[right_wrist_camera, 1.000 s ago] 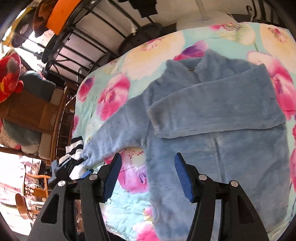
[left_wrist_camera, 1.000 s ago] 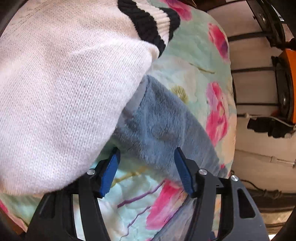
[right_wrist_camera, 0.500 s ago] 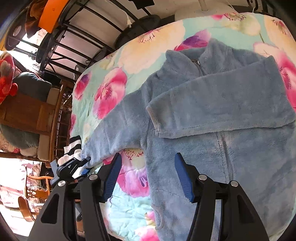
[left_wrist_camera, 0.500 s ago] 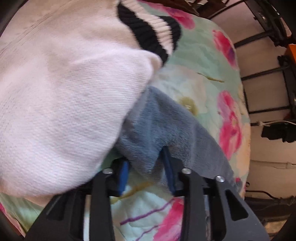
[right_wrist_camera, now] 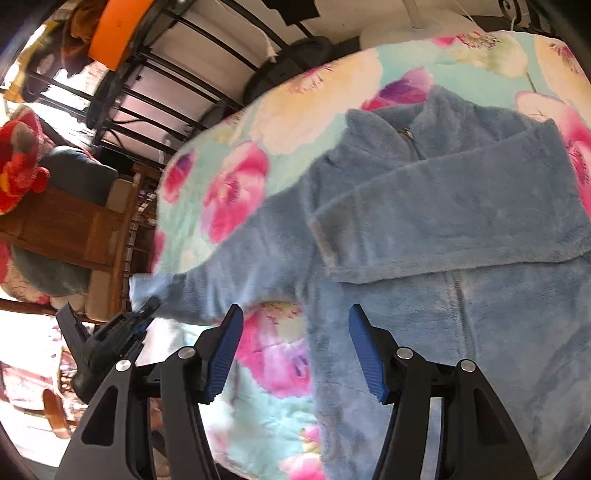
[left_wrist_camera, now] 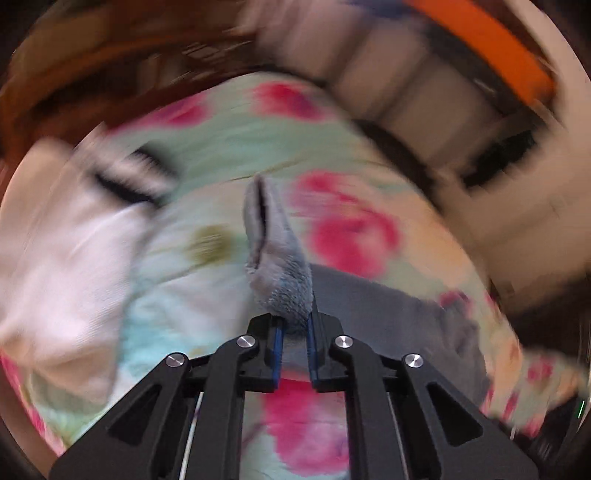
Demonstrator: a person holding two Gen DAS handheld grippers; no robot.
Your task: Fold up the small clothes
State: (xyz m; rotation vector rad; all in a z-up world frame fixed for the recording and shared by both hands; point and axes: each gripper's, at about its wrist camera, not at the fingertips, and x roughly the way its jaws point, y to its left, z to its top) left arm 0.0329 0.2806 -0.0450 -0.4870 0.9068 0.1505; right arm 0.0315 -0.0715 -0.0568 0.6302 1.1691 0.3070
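Observation:
A blue fleece jacket [right_wrist_camera: 480, 332] lies zip-up on the floral cloth [right_wrist_camera: 280, 114], one sleeve [right_wrist_camera: 443, 221] folded across its chest. The other sleeve [right_wrist_camera: 229, 280] stretches out to the left edge. My left gripper [left_wrist_camera: 294, 321] is shut on that sleeve's cuff [left_wrist_camera: 275, 251], which stands up out of the jaws above the cloth. The right wrist view also shows the left gripper [right_wrist_camera: 146, 308] at the sleeve's end. My right gripper [right_wrist_camera: 295, 328] hovers open over the cloth beside the jacket's side, nothing between its fingers.
A white knit garment with black stripes [left_wrist_camera: 66, 266] lies on the cloth left of the held cuff. Beyond the table's round edge stand a black metal rack [right_wrist_camera: 177, 92] with an orange item [right_wrist_camera: 118, 29], and wooden furniture [right_wrist_camera: 66, 229].
The left gripper's jaws closed on the sleeve cuff, then rose and rolled, lifting the cuff off the cloth; its view is now blurred. The right gripper stayed put.

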